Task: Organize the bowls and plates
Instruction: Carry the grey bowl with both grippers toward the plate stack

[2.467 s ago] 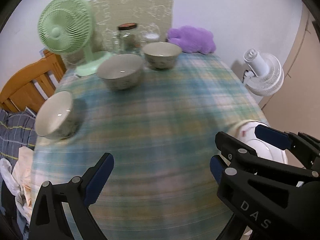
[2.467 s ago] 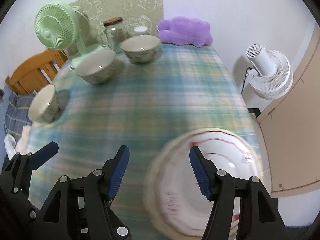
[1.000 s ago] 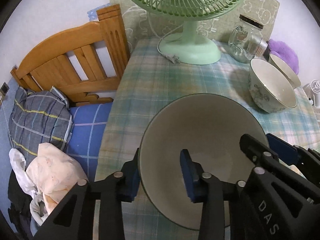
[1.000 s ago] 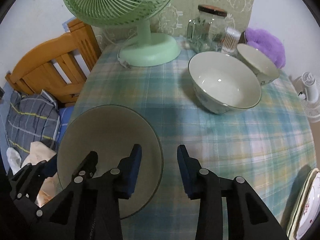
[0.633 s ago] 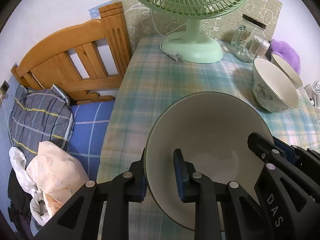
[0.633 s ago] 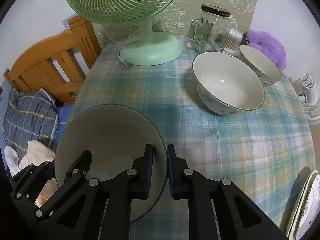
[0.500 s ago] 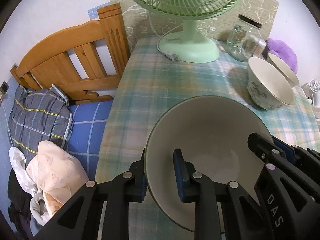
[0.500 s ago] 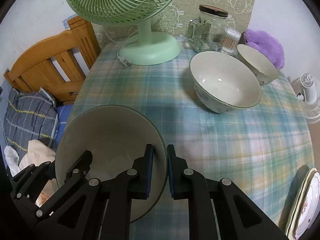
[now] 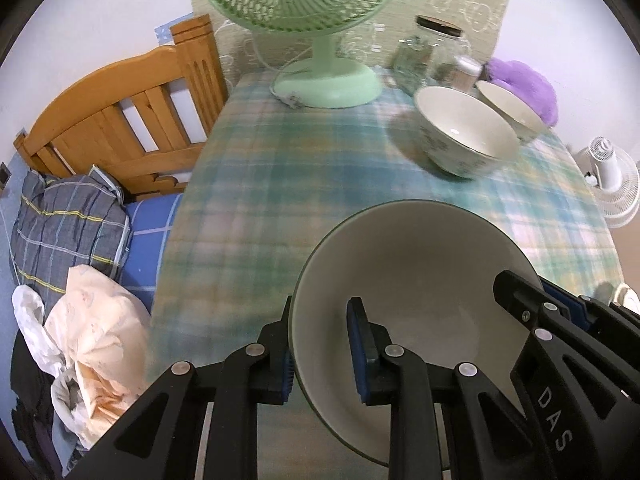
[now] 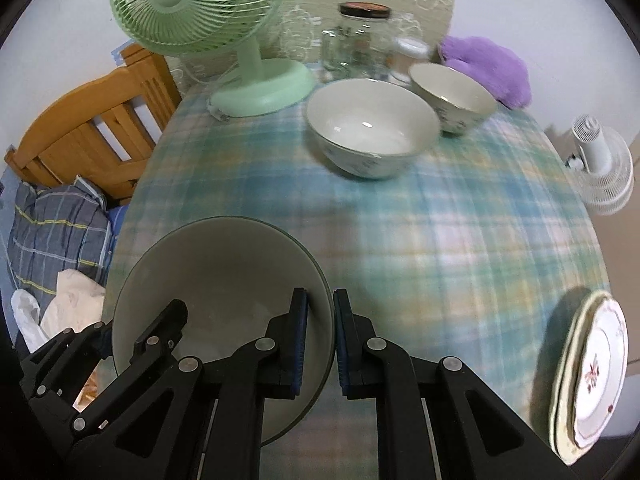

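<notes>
A large cream bowl (image 9: 416,280) (image 10: 224,276) with a dark rim hangs over the plaid table, held by both grippers. My left gripper (image 9: 320,348) is shut on its left rim, one blue pad inside and one outside. My right gripper (image 10: 320,340) is shut on the opposite rim the same way. Each gripper also shows at the edge of the other view. Further back stand a second bowl (image 9: 464,136) (image 10: 372,132) and a third bowl (image 9: 508,108) (image 10: 452,96) beside it. A stack of plates (image 10: 592,376) lies at the table's right edge.
A green desk fan (image 10: 224,40) and a glass jar (image 10: 360,36) stand at the back of the table (image 10: 460,220). A purple plush (image 10: 488,68) lies at the far right. A wooden bed frame (image 9: 120,120) and bedding (image 9: 60,220) are left; a white fan (image 10: 600,164) is right.
Both grippers closed on the big bowl's rim, lifted it off the cloth and carried it away from the bed-side edge toward the middle of the table.
</notes>
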Tool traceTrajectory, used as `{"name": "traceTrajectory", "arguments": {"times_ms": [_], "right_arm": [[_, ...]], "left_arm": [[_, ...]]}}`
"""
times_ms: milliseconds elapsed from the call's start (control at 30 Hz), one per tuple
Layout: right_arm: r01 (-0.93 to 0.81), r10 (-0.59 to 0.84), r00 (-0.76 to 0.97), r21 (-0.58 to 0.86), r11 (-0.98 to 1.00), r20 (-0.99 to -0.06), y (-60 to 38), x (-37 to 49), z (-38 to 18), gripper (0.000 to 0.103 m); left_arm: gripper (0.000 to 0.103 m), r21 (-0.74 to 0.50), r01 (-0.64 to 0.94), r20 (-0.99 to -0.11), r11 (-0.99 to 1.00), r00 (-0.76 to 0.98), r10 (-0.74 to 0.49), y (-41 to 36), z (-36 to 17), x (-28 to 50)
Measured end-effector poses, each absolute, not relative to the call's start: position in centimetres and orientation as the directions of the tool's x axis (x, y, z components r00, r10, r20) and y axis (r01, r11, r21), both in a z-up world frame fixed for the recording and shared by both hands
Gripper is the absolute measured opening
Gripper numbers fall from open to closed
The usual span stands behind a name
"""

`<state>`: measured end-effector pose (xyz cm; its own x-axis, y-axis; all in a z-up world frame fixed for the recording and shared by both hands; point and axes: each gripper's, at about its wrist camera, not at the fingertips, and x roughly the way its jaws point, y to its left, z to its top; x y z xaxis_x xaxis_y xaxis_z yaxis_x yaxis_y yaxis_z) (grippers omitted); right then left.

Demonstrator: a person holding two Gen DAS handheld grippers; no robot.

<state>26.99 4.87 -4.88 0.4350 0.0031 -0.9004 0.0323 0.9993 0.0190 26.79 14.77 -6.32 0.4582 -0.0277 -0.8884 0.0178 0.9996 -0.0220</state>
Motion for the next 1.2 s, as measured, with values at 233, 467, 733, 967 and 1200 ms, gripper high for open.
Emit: {"name": "traceTrajectory", "arguments": {"times_ms": [233, 467, 733, 967, 1200], "right_arm": [[0.034, -0.002, 0.435, 0.015, 0.999, -0.901, 1.0, 24.4, -4.2, 0.016], [0.047, -0.015, 0.420, 0.005, 0.999, -0.907, -3.7, 21.6, -3.9, 0.016], [0.052, -0.029, 0.380, -0.010, 0.999, -0.925, -8.4, 19.3, -4.9, 0.016], [0.040, -0.023, 0.338, -0.010, 0.999, -0.941, -9.9, 18.2, -6.2, 0.016], [0.019, -0.033, 0.330, -0.028, 0.999, -0.943, -9.8, 17.8, -6.6, 0.016]], "left_arm": [[0.021, -0.026, 0.037, -0.892, 0.999, 0.451, -0.040, 10.8, -5.8, 24.3], [0.021, -0.036, 0.059, -0.899, 0.998, 0.434, -0.058, 6.0, -5.8, 21.8], [0.021, -0.040, 0.091, -0.915, 0.995, 0.397, -0.073, 1.9, -6.9, 20.2], [0.021, -0.055, 0.082, -0.930, 0.995, 0.358, -0.081, 0.5, -7.9, 18.9], [0.021, -0.023, 0.080, -0.933, 0.997, 0.357, -0.050, 0.2, -8.2, 18.4]]}}
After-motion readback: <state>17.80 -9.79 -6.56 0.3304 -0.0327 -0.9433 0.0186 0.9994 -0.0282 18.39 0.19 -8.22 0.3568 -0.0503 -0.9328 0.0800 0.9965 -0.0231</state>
